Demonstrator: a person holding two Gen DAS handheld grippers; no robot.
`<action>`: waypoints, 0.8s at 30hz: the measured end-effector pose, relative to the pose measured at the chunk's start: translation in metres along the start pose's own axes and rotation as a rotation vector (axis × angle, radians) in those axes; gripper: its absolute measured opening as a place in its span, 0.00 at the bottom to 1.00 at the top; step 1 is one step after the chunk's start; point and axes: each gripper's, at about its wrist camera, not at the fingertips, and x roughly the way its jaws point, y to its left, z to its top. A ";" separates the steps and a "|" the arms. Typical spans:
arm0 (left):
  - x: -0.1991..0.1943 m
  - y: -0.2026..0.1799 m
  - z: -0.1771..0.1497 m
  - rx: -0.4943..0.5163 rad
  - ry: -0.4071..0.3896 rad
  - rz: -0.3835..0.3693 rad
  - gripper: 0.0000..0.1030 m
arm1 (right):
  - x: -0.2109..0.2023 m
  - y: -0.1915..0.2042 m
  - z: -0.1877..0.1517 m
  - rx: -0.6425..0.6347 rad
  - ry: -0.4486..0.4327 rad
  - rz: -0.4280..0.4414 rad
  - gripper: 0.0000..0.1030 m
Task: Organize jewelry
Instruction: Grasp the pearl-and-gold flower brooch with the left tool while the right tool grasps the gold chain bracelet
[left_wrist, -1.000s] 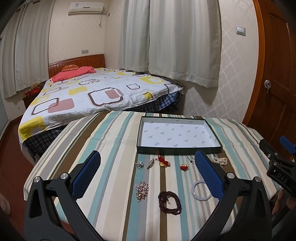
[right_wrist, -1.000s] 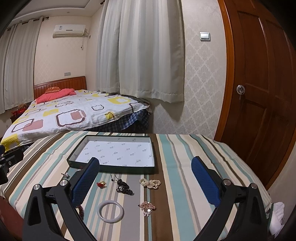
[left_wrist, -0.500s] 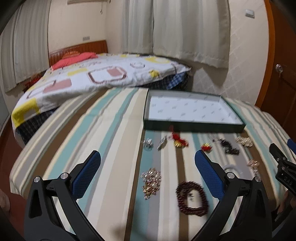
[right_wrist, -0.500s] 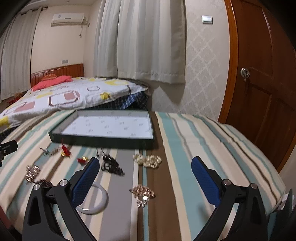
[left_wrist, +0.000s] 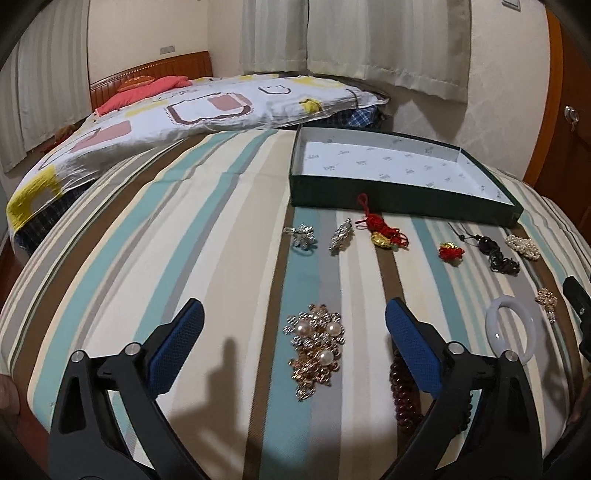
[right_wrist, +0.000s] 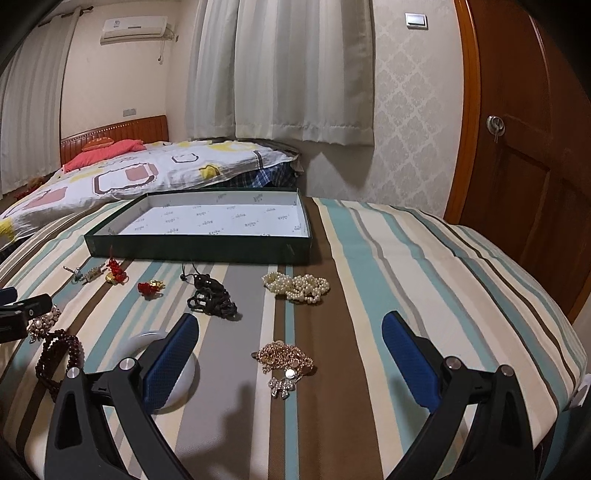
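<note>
Jewelry lies scattered on a striped tablecloth (left_wrist: 207, 236) in front of a shallow dark green box (left_wrist: 406, 201) with a white printed lining, which holds nothing. My left gripper (left_wrist: 293, 330) is open, low over a gold-and-pearl brooch (left_wrist: 316, 345); a dark red bead bracelet (left_wrist: 404, 387) lies under its right finger. My right gripper (right_wrist: 290, 339) is open, low over a rose-gold brooch (right_wrist: 284, 360); a white bangle (right_wrist: 177, 365) lies partly behind its left finger. The box also shows in the right wrist view (right_wrist: 199, 245).
Near the box lie silver brooches (left_wrist: 341, 236), red knot charms (left_wrist: 384, 230), a black cord piece (right_wrist: 212, 301) and a pearl strand (right_wrist: 297, 288). A bed (left_wrist: 166, 114) stands behind the table, a wooden door (right_wrist: 535, 147) at right.
Both grippers have dropped lower and moved forward toward the table; the jewelry now looks much nearer. Each now has a brooch between its open fingers. Nothing was taken hold of.
</note>
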 end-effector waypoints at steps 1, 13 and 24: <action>0.001 -0.001 0.000 0.003 0.003 0.009 0.93 | 0.001 0.001 0.000 -0.001 0.004 -0.001 0.95; 0.018 -0.001 -0.007 0.002 0.104 -0.004 0.65 | 0.005 0.001 0.000 0.006 0.037 0.010 0.94; 0.014 -0.002 -0.009 0.009 0.075 -0.016 0.36 | 0.020 0.000 0.001 0.036 0.146 0.060 0.85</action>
